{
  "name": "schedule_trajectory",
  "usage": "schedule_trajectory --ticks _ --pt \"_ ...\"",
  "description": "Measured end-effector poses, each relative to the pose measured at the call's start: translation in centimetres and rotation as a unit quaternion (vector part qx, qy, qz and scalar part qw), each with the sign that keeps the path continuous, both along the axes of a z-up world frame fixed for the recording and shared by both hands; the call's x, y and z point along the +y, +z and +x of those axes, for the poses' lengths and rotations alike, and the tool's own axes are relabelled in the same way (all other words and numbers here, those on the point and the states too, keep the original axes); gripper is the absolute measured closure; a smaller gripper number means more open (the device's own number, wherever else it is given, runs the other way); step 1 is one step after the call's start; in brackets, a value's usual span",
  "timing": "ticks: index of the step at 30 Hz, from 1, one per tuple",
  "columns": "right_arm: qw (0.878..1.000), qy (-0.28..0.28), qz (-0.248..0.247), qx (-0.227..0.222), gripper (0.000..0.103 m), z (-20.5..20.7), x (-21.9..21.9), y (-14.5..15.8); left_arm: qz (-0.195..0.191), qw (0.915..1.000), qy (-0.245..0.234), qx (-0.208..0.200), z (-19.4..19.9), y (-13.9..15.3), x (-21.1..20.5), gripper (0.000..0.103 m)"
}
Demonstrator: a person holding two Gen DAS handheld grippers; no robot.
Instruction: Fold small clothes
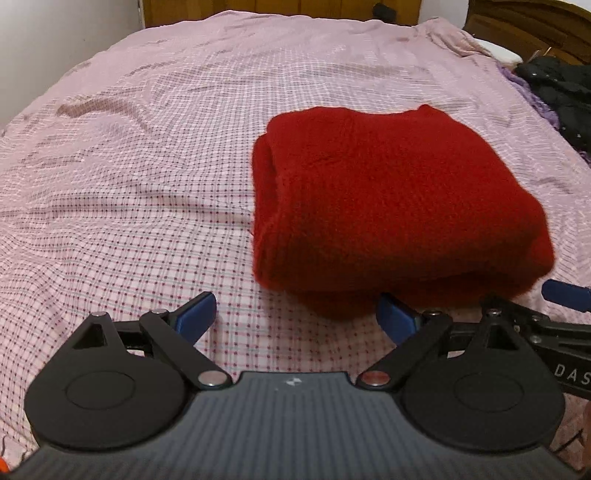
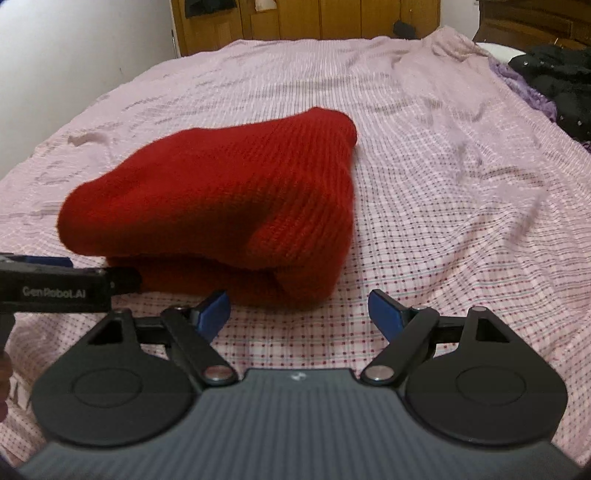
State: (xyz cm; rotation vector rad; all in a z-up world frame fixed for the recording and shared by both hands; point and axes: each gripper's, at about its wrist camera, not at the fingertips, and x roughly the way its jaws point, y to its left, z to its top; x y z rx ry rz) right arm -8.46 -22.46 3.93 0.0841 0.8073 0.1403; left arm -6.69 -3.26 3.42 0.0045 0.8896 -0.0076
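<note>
A red knitted garment [image 1: 391, 206] lies folded into a thick bundle on the pink checked bed sheet [image 1: 129, 184]. In the left wrist view it sits ahead and to the right of my left gripper [image 1: 295, 314], which is open and empty just short of its near edge. In the right wrist view the garment [image 2: 221, 199] sits ahead and to the left of my right gripper [image 2: 299, 308], also open and empty. Each gripper shows at the edge of the other's view.
A dark jacket and purple cloth [image 1: 557, 96] lie at the bed's far right. A wooden headboard [image 2: 332, 18] and a white wall [image 2: 74, 48] stand behind the bed. A white pillow [image 1: 498, 51] shows at the far right.
</note>
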Motion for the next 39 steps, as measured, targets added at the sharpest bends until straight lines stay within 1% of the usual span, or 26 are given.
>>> schedule_trajectory --ticks 6,39 --pt "1.0 0.004 0.006 0.008 0.02 0.88 0.34 -0.46 -0.005 1.0 0.003 0.006 0.96 -0.52 0.25 0.006" --pt "1.0 0.005 0.012 0.013 0.02 0.9 0.35 -0.42 -0.008 0.9999 0.004 0.009 1.04 -0.65 0.23 0.006"
